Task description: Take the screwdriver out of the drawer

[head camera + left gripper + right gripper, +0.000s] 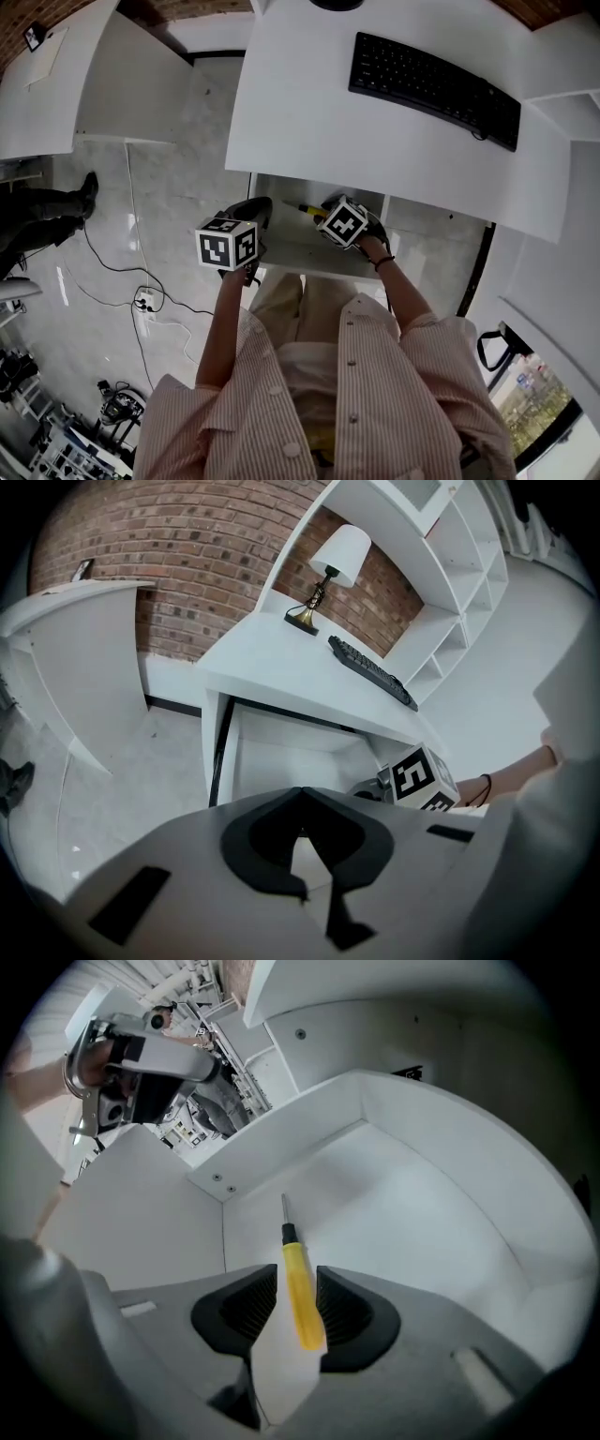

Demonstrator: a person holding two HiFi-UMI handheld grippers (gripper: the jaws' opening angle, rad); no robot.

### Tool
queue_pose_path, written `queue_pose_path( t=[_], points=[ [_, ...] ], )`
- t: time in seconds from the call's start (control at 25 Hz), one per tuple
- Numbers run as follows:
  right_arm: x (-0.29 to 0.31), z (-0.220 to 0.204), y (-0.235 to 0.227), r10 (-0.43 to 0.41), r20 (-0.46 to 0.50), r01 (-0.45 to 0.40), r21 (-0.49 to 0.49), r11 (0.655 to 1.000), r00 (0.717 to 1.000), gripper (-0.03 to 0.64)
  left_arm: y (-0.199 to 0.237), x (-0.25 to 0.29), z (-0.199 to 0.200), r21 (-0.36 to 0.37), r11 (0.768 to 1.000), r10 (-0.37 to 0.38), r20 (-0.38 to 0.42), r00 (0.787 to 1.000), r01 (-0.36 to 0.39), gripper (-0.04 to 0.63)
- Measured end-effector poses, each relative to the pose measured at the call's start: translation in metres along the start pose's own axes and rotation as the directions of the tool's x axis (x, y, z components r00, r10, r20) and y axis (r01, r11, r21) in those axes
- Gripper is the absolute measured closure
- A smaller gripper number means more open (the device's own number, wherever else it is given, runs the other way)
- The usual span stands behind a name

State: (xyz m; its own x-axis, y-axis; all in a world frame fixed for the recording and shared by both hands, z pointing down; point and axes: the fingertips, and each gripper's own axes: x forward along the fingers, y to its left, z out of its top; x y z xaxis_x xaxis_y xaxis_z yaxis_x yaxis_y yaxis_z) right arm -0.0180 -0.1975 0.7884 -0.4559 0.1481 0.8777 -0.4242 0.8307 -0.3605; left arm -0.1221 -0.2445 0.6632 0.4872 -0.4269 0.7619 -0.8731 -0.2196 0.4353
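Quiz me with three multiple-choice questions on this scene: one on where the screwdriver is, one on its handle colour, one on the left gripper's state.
1. Where is the yellow-handled metal screwdriver? A on the desk; B in the open white drawer, between the right gripper's jaws; C on the floor.
2. Its handle colour? A red; B blue; C yellow.
3. The left gripper's jaws are: A together, empty; B wide apart; C holding a cable.
Answers: B, the right gripper view shows it there; C, plainly yellow; A, the tips meet with nothing between.
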Motion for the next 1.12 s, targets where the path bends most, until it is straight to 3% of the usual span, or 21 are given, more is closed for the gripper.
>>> queue_pose_path(
  t=[0.32, 0.72, 1.12],
  points=[
    [0.014, 0.001, 0.005, -0.002, -0.018, 0.001, -0.050, 0.999, 1.000, 0.494, 0.001, 0.005, -0.006, -0.040, 0.999, -0.028, -0.015, 1.000, 0.027, 0.595],
    [0.019, -0.001, 0.002, -0.111, -0.038, 0.105, -0.132, 0.986, 0.993, 0.517, -0.001, 0.004, -0.004, -0.044, 0.999, -0.032, -0.018, 0.999, 0.031, 0.595],
    [0.010, -0.001, 0.015, -0.077, -0.028, 0.072, -0.156, 0.985, 0.997, 0.534, -0.007, 0.001, -0.010, -0.034, 0.998, -0.056, -0.010, 0.998, 0.055, 0.595]
  ],
)
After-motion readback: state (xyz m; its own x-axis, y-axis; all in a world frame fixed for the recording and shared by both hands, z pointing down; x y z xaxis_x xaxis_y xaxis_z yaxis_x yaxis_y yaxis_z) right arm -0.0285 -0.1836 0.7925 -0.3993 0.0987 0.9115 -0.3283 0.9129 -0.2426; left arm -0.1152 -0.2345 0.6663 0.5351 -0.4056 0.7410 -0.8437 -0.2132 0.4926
